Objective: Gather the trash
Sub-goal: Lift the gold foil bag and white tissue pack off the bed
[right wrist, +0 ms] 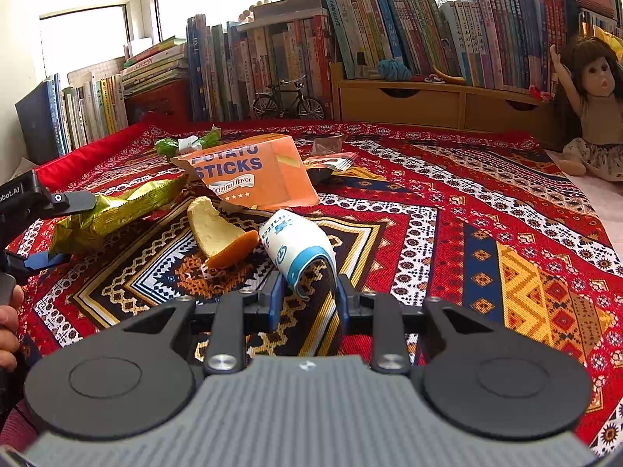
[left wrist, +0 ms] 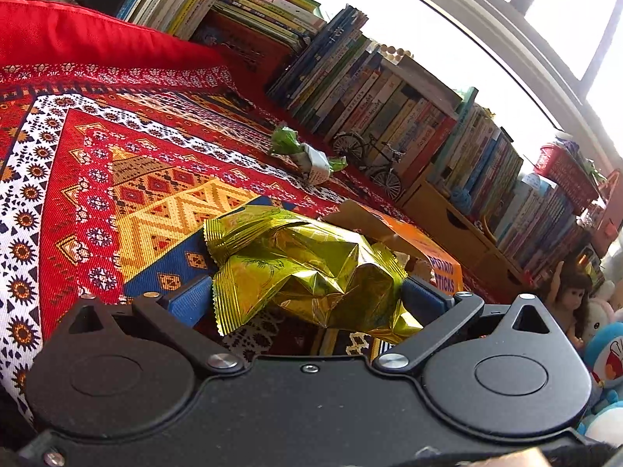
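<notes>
While the left tool stands spread wide around the crumpled gold wrapper on the patterned cloth at the left, the right tool pinches the near end of the squashed white-and-blue paper cup, beside the orange peel and potato sticks box.

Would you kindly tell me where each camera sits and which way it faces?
Left wrist: on the left tool, looking past its open blue fingers at the gold wrapper between them.
Right wrist: on the right tool, closed on the crushed paper cup; a hand shows.
Shared: wrapper, potato sticks box, toy bicycle.
</notes>
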Motion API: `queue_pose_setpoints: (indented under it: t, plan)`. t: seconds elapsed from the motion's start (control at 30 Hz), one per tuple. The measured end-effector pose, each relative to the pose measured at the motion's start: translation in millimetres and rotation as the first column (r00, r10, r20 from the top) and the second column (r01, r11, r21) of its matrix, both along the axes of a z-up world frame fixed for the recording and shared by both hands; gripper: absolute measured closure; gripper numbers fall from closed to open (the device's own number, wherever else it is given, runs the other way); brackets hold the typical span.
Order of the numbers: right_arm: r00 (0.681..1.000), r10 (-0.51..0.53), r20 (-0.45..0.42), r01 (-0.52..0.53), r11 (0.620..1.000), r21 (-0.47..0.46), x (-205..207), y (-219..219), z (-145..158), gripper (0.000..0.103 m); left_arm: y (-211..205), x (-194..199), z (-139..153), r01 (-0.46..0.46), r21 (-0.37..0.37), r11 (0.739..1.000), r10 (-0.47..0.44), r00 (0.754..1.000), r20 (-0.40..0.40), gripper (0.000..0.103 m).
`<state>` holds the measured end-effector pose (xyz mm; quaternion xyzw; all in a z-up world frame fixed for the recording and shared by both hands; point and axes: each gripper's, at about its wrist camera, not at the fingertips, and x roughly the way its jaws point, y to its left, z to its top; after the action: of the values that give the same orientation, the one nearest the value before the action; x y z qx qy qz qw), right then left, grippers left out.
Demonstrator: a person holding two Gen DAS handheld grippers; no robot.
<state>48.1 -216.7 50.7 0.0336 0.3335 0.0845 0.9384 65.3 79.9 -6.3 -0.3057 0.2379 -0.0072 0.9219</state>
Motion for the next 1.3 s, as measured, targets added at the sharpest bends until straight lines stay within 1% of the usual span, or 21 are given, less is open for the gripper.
queue_pose_setpoints:
  t: [0.03,0.07,0.13,0.23,0.37,0.47,0.53,0.6,0.67,0.7,0.73,0.77,0.8,0.87,0.97,1.07,1.3]
  plan:
    - [1.000,0.005,0.001,-0.005,1.000,-0.005,-1.6,-0.7,0.0,0.054,1.4,0.8,-0.2,-0.006,-0.007,1.000,0.006,1.000,-0.008,0.001]
    - [1.000,0.003,0.008,-0.003,1.000,-0.012,-3.7,-1.6,0.0,0.036,2.7,0.9,-0.4,-0.009,-0.015,1.000,0.009,1.000,-0.009,0.000]
    - [1.000,-0.001,0.021,0.001,1.000,-0.025,-6.8,-3.0,0.1,0.035,4.3,-0.4,-0.6,-0.012,-0.029,1.000,0.012,1.000,-0.005,0.000]
    - [1.000,-0.014,0.015,0.015,0.999,-0.043,-3.8,-4.1,-0.9,0.031,5.6,-2.1,-1.4,-0.010,-0.052,0.999,0.010,1.000,-0.002,0.000]
    - [1.000,-0.025,0.013,0.025,0.999,-0.042,3.5,-4.3,-3.4,0.028,8.7,-3.4,-1.8,-0.016,-0.077,0.997,0.016,1.000,-0.001,0.000]
    - [1.000,-0.018,0.000,0.018,0.998,-0.058,11.5,0.1,-7.6,0.025,6.2,4.6,-1.7,-0.027,-0.051,0.998,0.027,1.000,-0.011,0.000]
    - [1.000,-0.007,-0.008,0.006,0.996,-0.084,17.4,6.7,-10.9,0.023,0.9,11.5,-0.2,-0.023,-0.012,1.000,0.022,1.000,-0.021,0.000]
    - [1.000,0.003,-0.015,-0.005,0.993,-0.117,22.6,13.8,-14.0,0.023,-6.0,16.6,0.4,-0.005,0.025,1.000,0.006,1.000,-0.024,0.003]
    - [1.000,0.007,-0.029,-0.011,0.989,-0.147,28.4,20.8,-17.5,0.023,-13.2,20.0,0.5,0.013,0.057,0.998,-0.011,1.000,-0.030,0.022]
    - [0.999,0.007,-0.040,-0.013,0.988,-0.152,31.1,22.7,-19.0,0.023,-16.2,21.0,0.4,0.025,0.072,0.997,-0.023,0.999,-0.033,0.024]
    - [0.999,0.006,-0.047,-0.013,0.989,-0.149,32.8,23.8,-19.6,0.024,-19.8,19.7,1.3,0.027,0.091,0.996,-0.024,0.999,-0.030,0.031]
    - [0.999,0.009,-0.050,-0.016,0.990,-0.141,33.1,24.3,-19.2,0.036,-22.4,17.4,2.2,0.025,0.108,0.994,-0.023,0.999,-0.023,0.034]
    - [0.999,0.014,-0.051,-0.021,0.991,-0.136,32.6,24.6,-18.2,0.041,-25.7,13.3,3.9,0.028,0.131,0.991,-0.027,1.000,-0.008,0.035]
    - [0.998,0.022,-0.050,-0.029,0.990,-0.137,30.0,25.1,-16.3,0.053,-30.2,5.6,8.1,0.036,0.172,0.984,-0.039,0.999,0.018,0.039]
    - [0.999,0.032,-0.038,-0.037,0.989,-0.141,22.7,24.9,-14.1,0.061,-35.8,-7.4,17.9,0.053,0.226,0.973,-0.069,0.996,0.064,0.042]
    - [0.999,0.027,-0.026,-0.030,0.992,-0.122,14.2,20.7,-11.1,0.062,-38.3,-20.5,29.2,0.068,0.262,0.963,-0.095,0.991,0.091,0.043]
    - [1.000,0.001,0.021,0.001,0.998,-0.063,-14.1,5.1,3.4,0.063,-39.8,-57.6,48.8,0.129,0.303,0.944,-0.173,0.977,0.124,0.043]
